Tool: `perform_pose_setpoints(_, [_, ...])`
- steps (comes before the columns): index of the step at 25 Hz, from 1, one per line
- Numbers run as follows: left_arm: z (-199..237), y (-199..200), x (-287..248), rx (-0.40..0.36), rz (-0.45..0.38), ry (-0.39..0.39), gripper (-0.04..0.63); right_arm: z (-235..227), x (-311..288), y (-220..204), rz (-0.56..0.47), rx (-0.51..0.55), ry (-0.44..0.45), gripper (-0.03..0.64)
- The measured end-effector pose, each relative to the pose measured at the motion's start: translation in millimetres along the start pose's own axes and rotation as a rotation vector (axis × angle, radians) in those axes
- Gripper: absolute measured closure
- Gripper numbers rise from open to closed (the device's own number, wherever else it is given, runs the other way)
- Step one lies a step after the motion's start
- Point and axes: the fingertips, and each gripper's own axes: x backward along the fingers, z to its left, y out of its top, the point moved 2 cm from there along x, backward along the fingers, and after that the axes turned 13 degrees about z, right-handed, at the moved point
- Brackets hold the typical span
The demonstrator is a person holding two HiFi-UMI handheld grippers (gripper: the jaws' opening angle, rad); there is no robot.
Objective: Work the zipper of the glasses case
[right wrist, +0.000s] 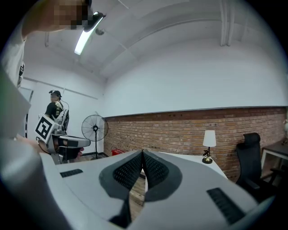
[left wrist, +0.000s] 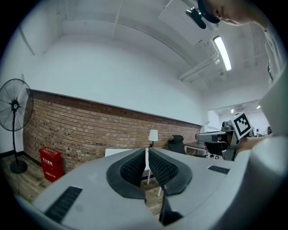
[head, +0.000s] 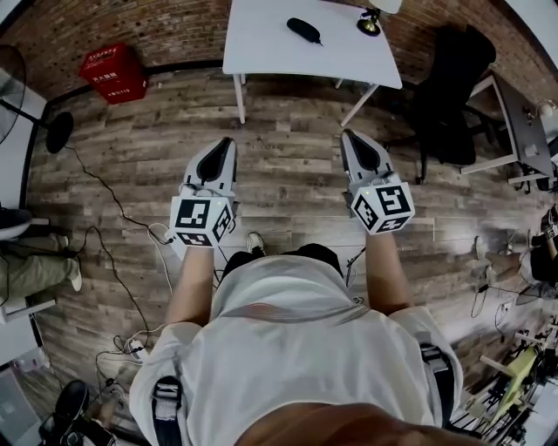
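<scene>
I hold my left gripper (head: 225,150) and my right gripper (head: 352,144) side by side above the wooden floor (head: 288,131), short of the white table (head: 261,43); both pairs of jaws are pressed together with nothing between them; the glasses case (head: 303,30), if I read that small dark oblong rightly, lies on the table near a lamp (head: 370,23), well apart from both grippers.

Red box (head: 113,72) by brick wall: white print on lid. Same box (left wrist: 50,162) in left gripper view: white lines on front face. Probably Chinese characters, too small to read. Left marker cube (head: 202,220), right marker cube (head: 384,206): black-and-white square codes only. No legible text elsewhere.
</scene>
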Motion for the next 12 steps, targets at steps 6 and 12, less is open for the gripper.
perform_pose_setpoints(6, [35, 3, -19, 0.015, 0.002, -0.013, 0.565, 3, -41, 8, 0.023, -0.001, -0.001, 0.566])
perform_pose_setpoints(12, [50, 9, -48, 0.004, 0.013, -0.018, 0.565, -14, -76, 13, 0.021, -0.011, 0.019, 0.566])
